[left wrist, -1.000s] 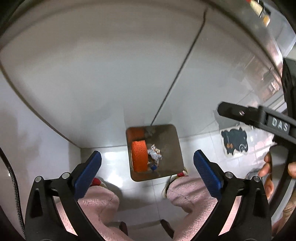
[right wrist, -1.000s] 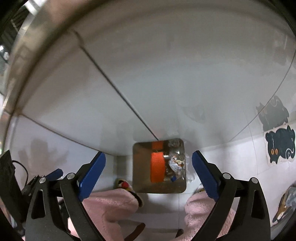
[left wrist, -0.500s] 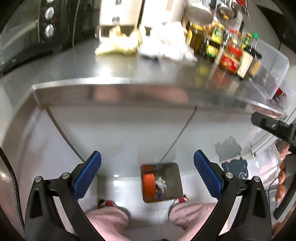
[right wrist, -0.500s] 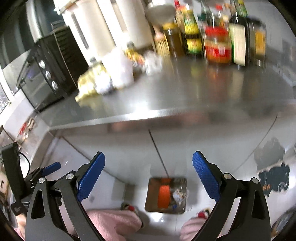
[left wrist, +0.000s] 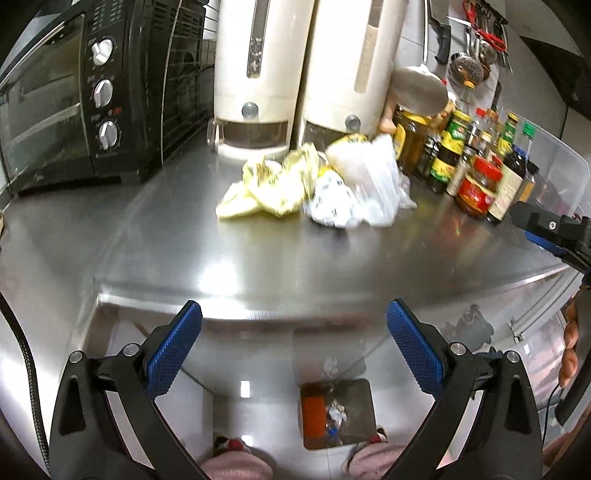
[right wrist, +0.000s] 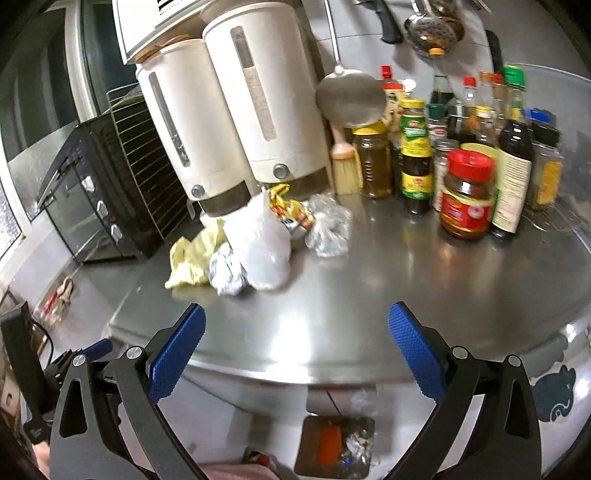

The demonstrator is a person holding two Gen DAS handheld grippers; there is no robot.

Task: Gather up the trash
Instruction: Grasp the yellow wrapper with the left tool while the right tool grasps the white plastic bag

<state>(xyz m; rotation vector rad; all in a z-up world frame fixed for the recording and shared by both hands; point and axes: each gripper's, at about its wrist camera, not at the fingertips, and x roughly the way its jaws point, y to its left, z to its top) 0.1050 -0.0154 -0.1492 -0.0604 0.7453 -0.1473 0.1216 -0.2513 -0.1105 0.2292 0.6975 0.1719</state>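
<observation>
A heap of trash lies on the steel counter (left wrist: pixel 258 258): a crumpled yellow wrapper (left wrist: pixel 266 184), a white plastic bag (left wrist: pixel 365 184) and crumpled foil (right wrist: pixel 227 273). The heap also shows in the right wrist view, with the yellow wrapper (right wrist: pixel 192 258), the white bag (right wrist: pixel 258 247) and a clear plastic wad (right wrist: pixel 327 225). A metal bin (left wrist: pixel 338 413) stands on the floor below the counter edge, holding an orange item and scraps; it also shows in the right wrist view (right wrist: pixel 334 446). My left gripper (left wrist: pixel 293 349) and right gripper (right wrist: pixel 295 354) are both open and empty, held above the counter's front edge.
A black toaster oven (left wrist: pixel 74 96) stands at the left. Two white dispensers (left wrist: pixel 295 66) stand at the back. Several sauce bottles and jars (right wrist: pixel 469 162) crowd the right. Utensils hang on the wall (right wrist: pixel 432 26). My slippered feet (left wrist: pixel 236 458) are beside the bin.
Both grippers have risen and tilted up from facing the floor bin to facing the countertop. The trash heap and bottles have come into view. Both stay open.
</observation>
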